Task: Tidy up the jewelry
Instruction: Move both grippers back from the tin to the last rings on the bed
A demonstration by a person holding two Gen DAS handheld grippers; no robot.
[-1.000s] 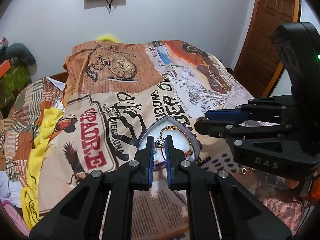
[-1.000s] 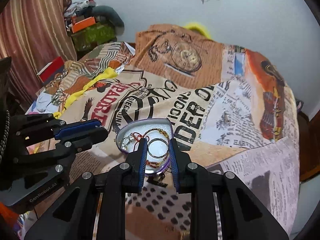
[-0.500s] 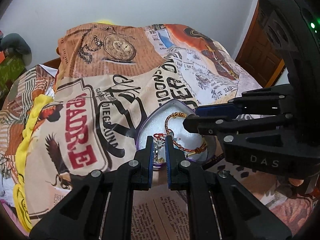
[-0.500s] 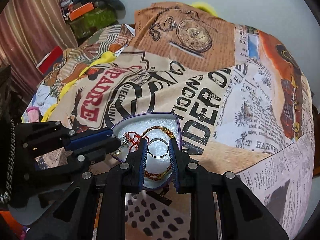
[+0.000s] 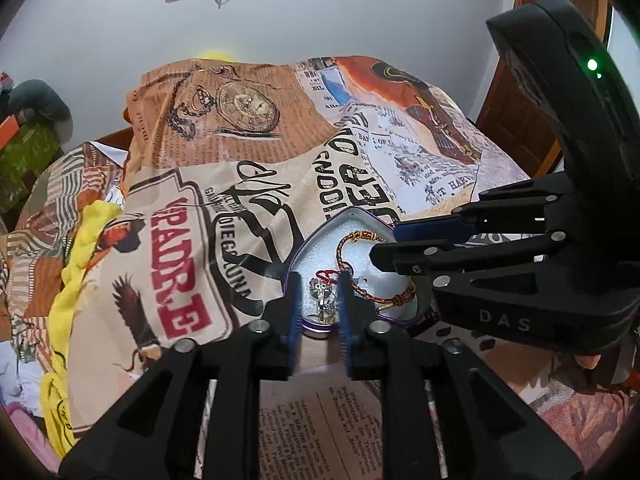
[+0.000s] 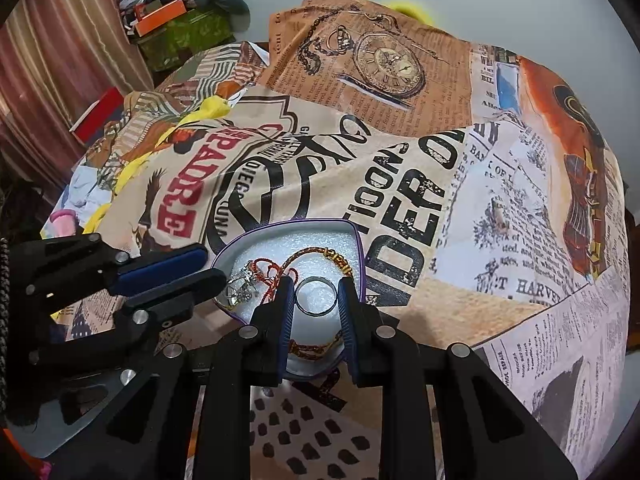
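A heart-shaped tin (image 6: 358, 236) with a white foam lining sits on the bed, on a bedspread (image 6: 420, 184) printed like old newspapers. In it lie a silver ring (image 6: 316, 295), a red-and-gold braided bracelet (image 5: 374, 296) curling round most of the foam, and a small silvery charm cluster (image 5: 322, 295) tangled with red thread at the left end.

The right tongs (image 6: 316, 300) hang straight over the tin, with the ring sitting exactly between the two blue-padded fingers (image 6: 286, 304). The jaws are spread just wider than the ring and I can't tell whether either pad touches it. The ring lies flat, opening upward, so a squeeze would catch it across its width.

The left tongs (image 5: 319, 304) come in from the other side, jaws spread a little, framing the charm cluster without clearly gripping it.

The right hand looks nearer to a clean pick. I'd guess the ring goes first, and it could skid on the foam.
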